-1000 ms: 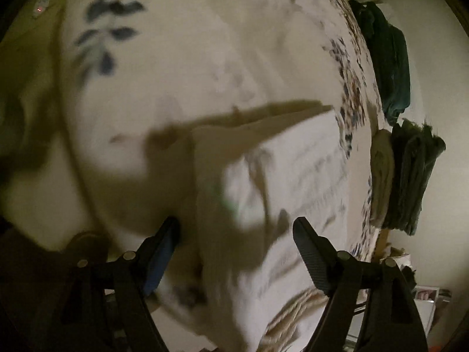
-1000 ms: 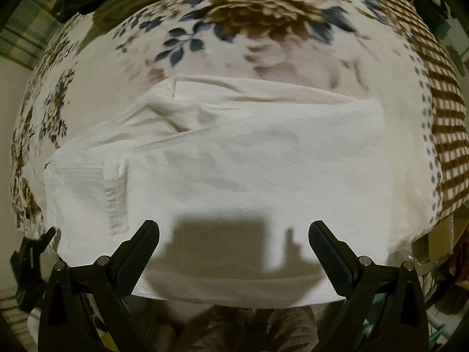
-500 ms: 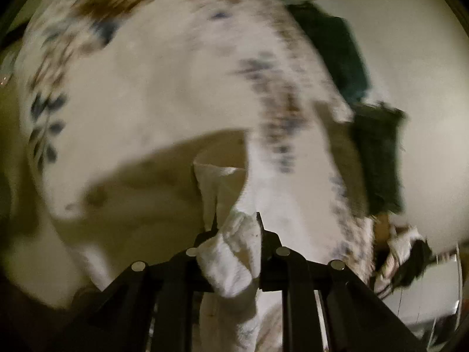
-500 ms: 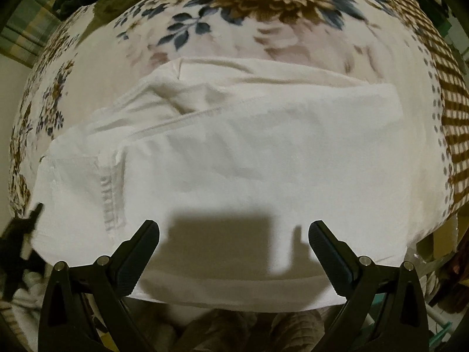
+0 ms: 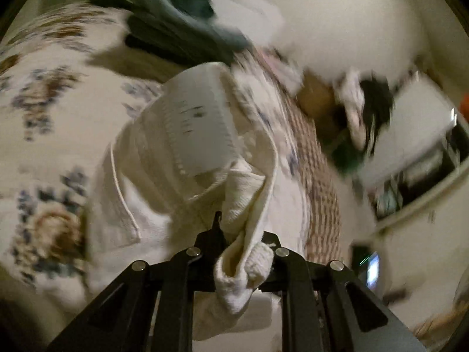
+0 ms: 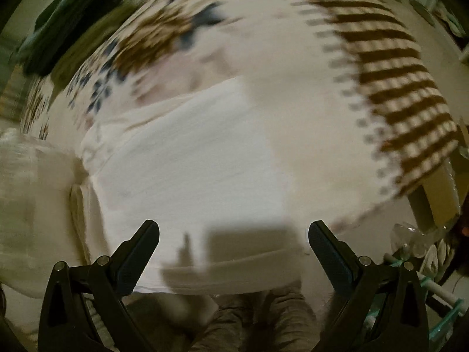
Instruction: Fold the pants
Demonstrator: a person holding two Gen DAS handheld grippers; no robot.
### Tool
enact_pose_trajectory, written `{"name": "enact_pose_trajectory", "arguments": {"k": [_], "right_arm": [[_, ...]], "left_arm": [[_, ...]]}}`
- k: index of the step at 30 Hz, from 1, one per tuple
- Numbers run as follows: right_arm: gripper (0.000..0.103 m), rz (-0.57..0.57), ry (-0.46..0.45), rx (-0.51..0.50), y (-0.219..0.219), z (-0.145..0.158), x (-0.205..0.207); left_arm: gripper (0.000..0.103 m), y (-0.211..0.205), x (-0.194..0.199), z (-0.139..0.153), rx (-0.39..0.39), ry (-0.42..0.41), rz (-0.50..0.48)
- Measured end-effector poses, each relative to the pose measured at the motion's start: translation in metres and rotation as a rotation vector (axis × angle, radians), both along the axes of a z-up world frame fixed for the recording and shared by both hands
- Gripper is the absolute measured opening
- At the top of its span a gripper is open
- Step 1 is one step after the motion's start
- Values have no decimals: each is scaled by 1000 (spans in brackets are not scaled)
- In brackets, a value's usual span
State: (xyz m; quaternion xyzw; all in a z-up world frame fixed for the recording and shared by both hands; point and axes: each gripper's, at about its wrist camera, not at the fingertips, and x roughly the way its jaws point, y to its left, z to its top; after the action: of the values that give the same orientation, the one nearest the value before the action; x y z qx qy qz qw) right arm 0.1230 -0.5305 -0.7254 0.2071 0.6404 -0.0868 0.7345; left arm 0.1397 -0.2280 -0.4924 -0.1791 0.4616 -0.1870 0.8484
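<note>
The white pants [image 6: 187, 158] lie partly folded on a floral bedspread [image 6: 164, 29]. In the left wrist view my left gripper [image 5: 239, 242] is shut on a bunched end of the pants [image 5: 205, 135] and holds it lifted, so the cloth hangs from the jaws and a white label shows. In the right wrist view my right gripper [image 6: 233, 242] is open and empty, hovering over the near edge of the pants. The lifted part shows at the left of that view [image 6: 32, 193]. Both views are blurred by motion.
Dark green folded clothes [image 5: 176, 29] lie at the far edge of the bed. A brown checked border [image 6: 401, 88] runs along the bedspread's right side. White furniture [image 5: 410, 152] and clutter stand beside the bed.
My left gripper went from open to shut on the pants' end, then lifted it and swung it over. My right gripper stayed open while its view shifted right.
</note>
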Motion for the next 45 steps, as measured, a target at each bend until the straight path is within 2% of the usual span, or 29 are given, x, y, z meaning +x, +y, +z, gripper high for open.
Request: {"name": "enact_pose_trajectory", "arguments": {"k": [3,6,10,14,17,19,20,22,24,26,29,31,36,37,39,40,42,44,45], "right_arm": [[103,-40,-6,-20,-40,9,-11],[103,-82,-12,-34,-78,17,-18],[103,-118,-16,-35,-112,21,-24],[103,-123,-12,-30,-125,18,-19],[103,-112,-18,-19,-126,15,-11],[103,-94,-29,-3,-123,16,-5],[103,-86,-34,8,-122,17,-2],[103,-66,-49,48,-117,18,5],[103,-47,-56,117,-109,18,16],[103,-29,-68,201,-101,18,26],[103,9,-83,299,-85,17,43],[103,28,-81,349,-74,13,53],[102,83,-10,421,-47,-20,77],[99,94,2,445,-42,-28,79],[74,133,32,445,-31,-37,81],[70,166,30,418,-24,-37,79],[48,195,7,372,-18,-35,75],[40,191,-23,337,-16,-29,67],[31,192,-30,332,-16,-26,66]], "left_arm": [[13,-53,3,-31,81,72,-82],[13,-86,6,-57,140,139,-116],[13,-104,7,-74,191,180,-120],[15,-107,12,-85,232,243,-113],[27,-110,19,-83,252,306,-99],[51,-110,19,-74,232,347,-111],[56,-109,17,-66,216,355,-111],[73,-99,13,-46,169,346,-90],[79,-79,10,-24,99,343,-41],[79,-55,8,-11,92,331,16],[79,-16,12,-12,178,347,119],[79,13,17,-27,254,376,185],[79,65,22,-58,332,427,306],[79,72,21,-62,345,427,322],[79,80,21,-68,362,436,340],[79,82,21,-72,359,444,346],[79,84,19,-76,348,458,357],[79,84,19,-78,334,465,362],[79,84,18,-77,330,464,362]]}}
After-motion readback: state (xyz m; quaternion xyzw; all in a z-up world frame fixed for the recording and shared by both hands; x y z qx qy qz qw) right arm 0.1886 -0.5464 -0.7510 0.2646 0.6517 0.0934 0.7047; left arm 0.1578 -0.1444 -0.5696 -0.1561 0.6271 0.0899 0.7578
